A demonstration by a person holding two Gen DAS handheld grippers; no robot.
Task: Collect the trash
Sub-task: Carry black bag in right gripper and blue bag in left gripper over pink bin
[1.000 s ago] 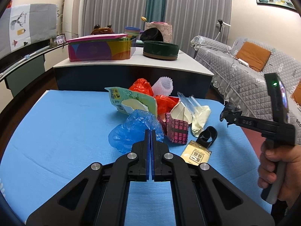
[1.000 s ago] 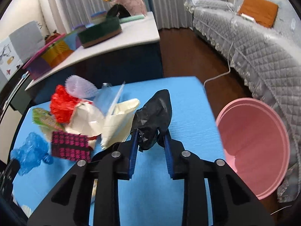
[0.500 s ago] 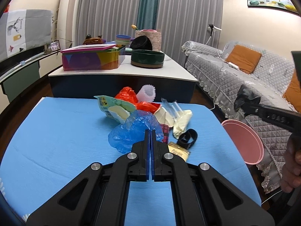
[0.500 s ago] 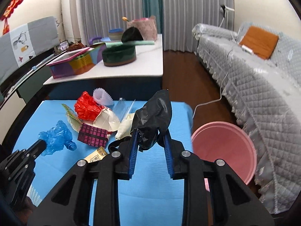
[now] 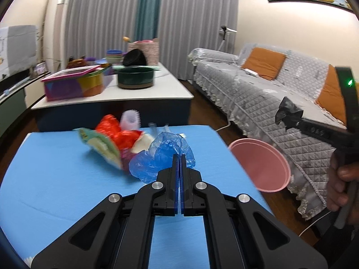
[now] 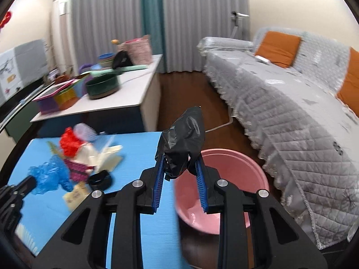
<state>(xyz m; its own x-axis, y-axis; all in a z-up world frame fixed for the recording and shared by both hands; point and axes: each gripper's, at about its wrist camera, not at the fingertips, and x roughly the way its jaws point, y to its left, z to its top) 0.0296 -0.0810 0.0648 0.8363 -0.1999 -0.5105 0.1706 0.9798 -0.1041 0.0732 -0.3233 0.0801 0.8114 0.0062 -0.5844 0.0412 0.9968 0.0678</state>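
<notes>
Now the blue table (image 5: 56, 179) is the largest thing in view, and a pile of mixed trash (image 5: 116, 136) lies on its far part. Beside the table edge, lower down on the floor side, stands the round pink plastic basin (image 6: 226, 163), which seems to serve as the bin. The step in hand, as I judge it, is carrying two pieces to this basin. The right gripper (image 6: 180, 174) has its jaws partly apart and clamped on a crumpled black plastic bag (image 6: 184, 139), held above the basin's near rim. The next move calls for bringing it over the middle and letting the jaws release. The left gripper (image 5: 178, 168) has its jaws fully clenched on a thin fold of the crumpled blue plastic bag (image 5: 163, 154), above the table.
</notes>
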